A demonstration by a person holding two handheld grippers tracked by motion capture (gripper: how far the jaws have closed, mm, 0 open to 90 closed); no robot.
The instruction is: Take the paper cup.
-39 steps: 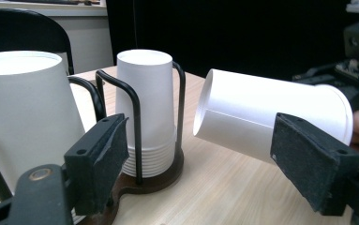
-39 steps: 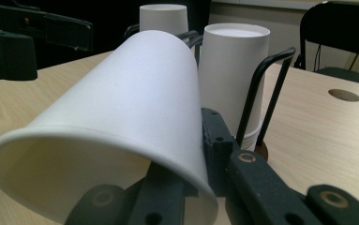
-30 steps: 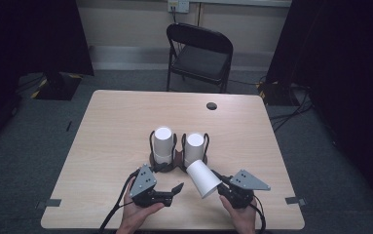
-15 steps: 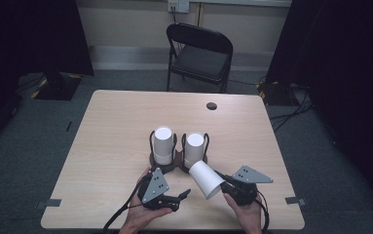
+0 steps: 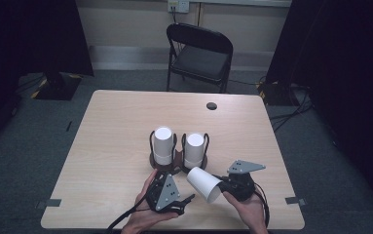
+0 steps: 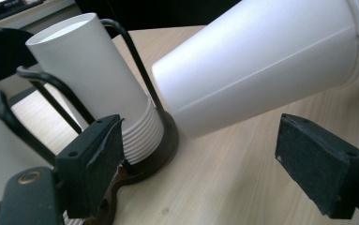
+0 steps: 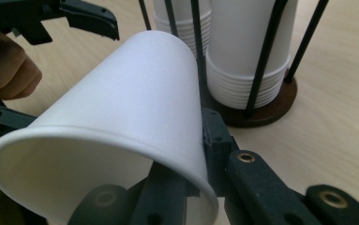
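Note:
A loose white paper cup (image 5: pixel 203 183) hangs tilted over the table's near edge, mouth toward the person. My right gripper (image 5: pixel 219 187) is shut on its rim; one jaw lies against the cup (image 7: pixel 121 126) outside the rim, the other inside. My left gripper (image 5: pixel 184 204) sits just left of the cup, open. Its jaws have just been opening, and its pads (image 6: pixel 95 157) hold nothing; the cup (image 6: pixel 261 61) hangs beyond them. Behind stand two stacks of white cups (image 5: pixel 162 145) (image 5: pixel 194 148), each in a black wire holder on a dark round base (image 6: pixel 160 150).
The light wood table (image 5: pixel 116 122) has a round cable hole (image 5: pixel 212 106) near its far edge. A black folding chair (image 5: pixel 201 53) stands beyond it. Dark curtains hang at both sides. A hand (image 7: pixel 8 70) grips the left gripper.
The left gripper has slid right and toward the near edge, and its jaws have spread wider. The right gripper and its cup have hardly moved.

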